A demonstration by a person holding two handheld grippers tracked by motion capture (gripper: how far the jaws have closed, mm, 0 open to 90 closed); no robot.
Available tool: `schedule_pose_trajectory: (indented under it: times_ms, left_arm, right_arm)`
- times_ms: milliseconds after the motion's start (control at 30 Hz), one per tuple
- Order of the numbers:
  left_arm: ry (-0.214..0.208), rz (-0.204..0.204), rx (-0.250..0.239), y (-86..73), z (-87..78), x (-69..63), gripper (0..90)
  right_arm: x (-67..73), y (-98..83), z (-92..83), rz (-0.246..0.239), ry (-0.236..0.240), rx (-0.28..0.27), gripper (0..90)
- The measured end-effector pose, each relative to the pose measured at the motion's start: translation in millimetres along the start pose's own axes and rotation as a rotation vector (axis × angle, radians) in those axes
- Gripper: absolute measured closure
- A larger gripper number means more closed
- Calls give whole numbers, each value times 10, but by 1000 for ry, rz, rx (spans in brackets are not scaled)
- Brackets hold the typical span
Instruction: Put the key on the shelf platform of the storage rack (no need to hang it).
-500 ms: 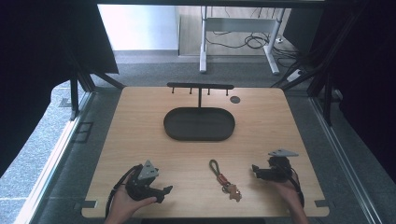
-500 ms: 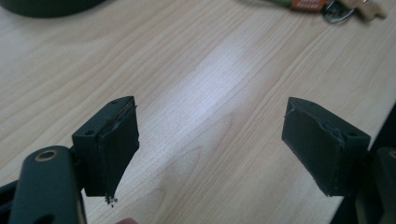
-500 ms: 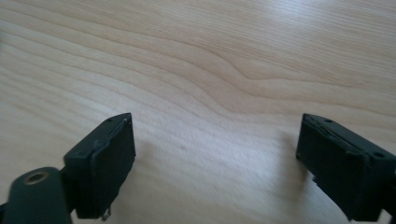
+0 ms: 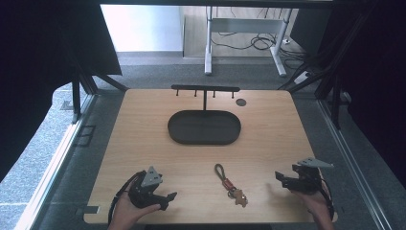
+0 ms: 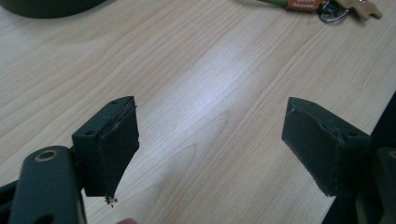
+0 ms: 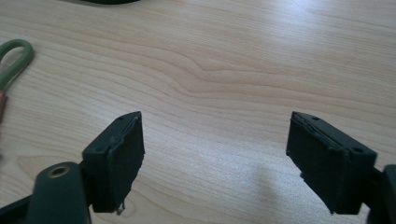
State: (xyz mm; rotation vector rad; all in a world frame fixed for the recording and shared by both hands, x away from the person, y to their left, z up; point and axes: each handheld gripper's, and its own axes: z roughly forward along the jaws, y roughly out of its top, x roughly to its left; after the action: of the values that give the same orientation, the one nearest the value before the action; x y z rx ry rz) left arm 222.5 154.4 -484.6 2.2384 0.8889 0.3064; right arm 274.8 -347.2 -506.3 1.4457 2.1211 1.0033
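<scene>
A keychain (image 4: 230, 185) with a green cord loop, an orange tag and a wooden charm lies near the table's front edge, between my two grippers. The left gripper (image 4: 168, 198) rests at the front left, held by a hand, jaws wide apart and empty over bare wood (image 5: 212, 140). At the front right sits the right gripper (image 4: 281, 179), also open with nothing between its pads (image 6: 215, 154). The keychain's tag and ring (image 5: 322, 7) show at the top of the left gripper view. Its green loop (image 6: 14, 60) shows at the left edge of the right gripper view.
A dark oval tray (image 4: 204, 127) lies in the middle of the wooden table (image 4: 143, 139). Behind it stands a black hook rack (image 4: 206, 90). A small dark disc (image 4: 241, 102) sits at the back right. Black frame posts flank the table.
</scene>
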Motion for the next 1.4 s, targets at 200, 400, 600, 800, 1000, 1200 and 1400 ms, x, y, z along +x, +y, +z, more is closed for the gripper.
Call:
schedule_pose_trajectory:
  times_ms: [200, 400, 600, 800, 1000, 1200, 1400]
  left_arm:
    - [1, 4, 9, -9, 2, -37, 193]
    - [5, 23, -11, 5, -77, -110, 193]
    - [24, 0, 1, -21, -70, -100, 193]
    - [27, 9, 5, -26, -71, -111, 193]
    - [-2, 24, -7, -8, -91, -126, 193]
    - [-2, 21, -10, -12, -110, -118, 193]
    - [-1, 21, -5, -3, -120, -115, 193]
  right_arm:
    - [78, 30, 24, -39, 26, 20, 249]
    - [148, 98, -62, -81, 41, 8, 266]
    - [249, 206, -108, -136, 94, 12, 287]
    - [377, 238, -135, -180, 125, 30, 307]
    - [560, 258, -131, -172, 147, 80, 330]
    - [746, 318, -51, -226, 172, 138, 332]
    - [945, 444, 21, -275, 200, 168, 343]
